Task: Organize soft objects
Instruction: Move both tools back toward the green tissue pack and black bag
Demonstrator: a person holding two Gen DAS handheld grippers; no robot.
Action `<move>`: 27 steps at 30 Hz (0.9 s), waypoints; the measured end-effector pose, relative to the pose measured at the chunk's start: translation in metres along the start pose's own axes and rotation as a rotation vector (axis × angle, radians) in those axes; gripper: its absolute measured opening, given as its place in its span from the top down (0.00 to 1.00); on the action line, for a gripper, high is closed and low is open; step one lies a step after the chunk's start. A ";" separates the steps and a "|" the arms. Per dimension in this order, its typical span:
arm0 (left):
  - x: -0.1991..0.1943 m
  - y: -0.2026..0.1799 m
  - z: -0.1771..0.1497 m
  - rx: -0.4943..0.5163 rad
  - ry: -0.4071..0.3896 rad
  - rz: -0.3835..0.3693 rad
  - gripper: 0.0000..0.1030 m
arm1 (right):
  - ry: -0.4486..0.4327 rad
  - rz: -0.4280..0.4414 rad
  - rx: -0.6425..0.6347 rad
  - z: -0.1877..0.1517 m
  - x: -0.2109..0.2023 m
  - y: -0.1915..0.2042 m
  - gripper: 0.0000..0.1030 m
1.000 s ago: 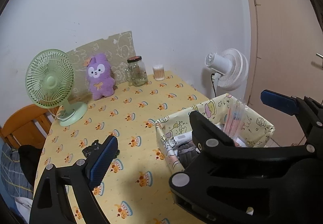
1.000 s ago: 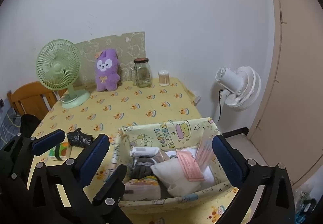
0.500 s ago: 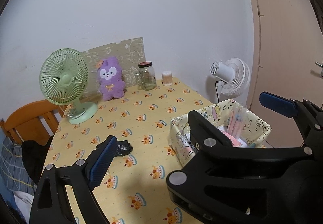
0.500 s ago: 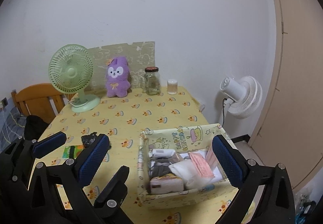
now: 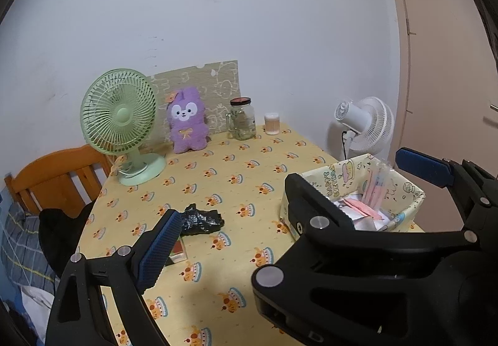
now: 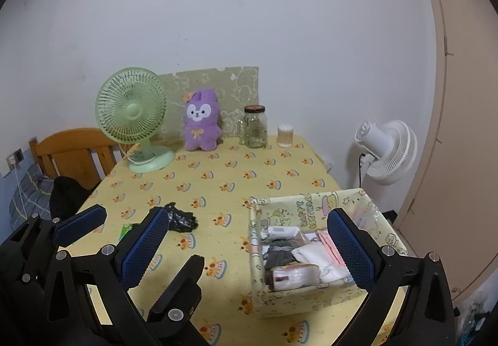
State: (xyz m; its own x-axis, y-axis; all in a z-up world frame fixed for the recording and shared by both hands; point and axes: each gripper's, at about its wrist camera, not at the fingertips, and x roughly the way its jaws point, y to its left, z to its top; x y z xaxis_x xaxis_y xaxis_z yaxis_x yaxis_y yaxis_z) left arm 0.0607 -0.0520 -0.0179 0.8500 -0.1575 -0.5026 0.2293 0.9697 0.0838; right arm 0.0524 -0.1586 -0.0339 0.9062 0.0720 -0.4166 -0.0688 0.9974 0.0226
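Two hand-held grippers hang above a table covered in a yellow cloth printed with small cakes (image 6: 218,177). The left gripper (image 5: 286,209) has its blue-padded fingers spread wide and holds nothing. The right gripper (image 6: 246,244) is likewise wide apart and empty, its right finger hanging over the box.

A yellow cartoon-printed fabric storage box (image 6: 314,299) stands at the table's near right corner. Inside it lie white, grey and pink soft packets, packed side by side; what each one is cannot be told.

A crumpled black plastic bag (image 6: 180,220) lies on the cloth left of the box, well apart from it. Just beside the bag, nearer the camera, lies a small green-and-orange flat packet (image 5: 177,249), partly hidden by the left gripper's finger.

A purple plush rabbit with an orange bow (image 6: 200,125) sits upright at the far edge against a green patterned board (image 6: 236,87). A green desk fan (image 6: 132,112) stands to its left, a lidded clear glass jar (image 6: 255,128) and a small tub of cotton swabs (image 6: 285,135) to its right. A white fan (image 6: 389,151) stands beyond the table's right side.
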 end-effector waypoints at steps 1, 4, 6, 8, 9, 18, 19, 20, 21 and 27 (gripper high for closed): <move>0.000 0.001 -0.001 -0.002 -0.002 0.004 0.09 | 0.002 0.004 -0.004 0.000 0.001 0.001 0.00; 0.001 0.007 -0.008 -0.017 -0.013 0.022 0.09 | 0.014 0.018 -0.008 -0.004 0.005 0.006 0.00; 0.003 0.011 -0.011 -0.028 -0.006 0.024 0.09 | 0.024 0.029 -0.005 -0.007 0.009 0.010 0.00; 0.007 0.018 -0.015 -0.044 0.009 0.030 0.09 | 0.042 0.040 0.002 -0.011 0.014 0.013 0.00; 0.007 0.020 -0.017 -0.049 0.012 0.035 0.09 | 0.051 0.048 0.005 -0.012 0.017 0.014 0.00; 0.020 0.043 -0.033 -0.098 0.042 0.066 0.09 | 0.103 0.087 -0.004 -0.025 0.039 0.038 0.00; 0.022 0.047 -0.034 -0.106 0.045 0.064 0.09 | 0.105 0.086 -0.007 -0.026 0.042 0.041 0.00; 0.024 0.050 -0.036 -0.115 0.048 0.066 0.09 | 0.107 0.085 -0.010 -0.027 0.044 0.044 0.00; 0.026 0.053 -0.036 -0.124 0.051 0.069 0.09 | 0.111 0.086 -0.012 -0.027 0.047 0.046 0.00; 0.040 0.072 -0.046 -0.163 0.077 0.096 0.09 | 0.136 0.105 -0.034 -0.031 0.066 0.063 0.00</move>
State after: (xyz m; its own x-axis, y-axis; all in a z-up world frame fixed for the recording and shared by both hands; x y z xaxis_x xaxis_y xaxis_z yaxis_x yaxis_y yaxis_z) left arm 0.0893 0.0205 -0.0717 0.8239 -0.0544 -0.5642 0.0642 0.9979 -0.0024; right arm 0.0955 -0.0910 -0.0882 0.8288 0.1721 -0.5325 -0.1769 0.9833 0.0425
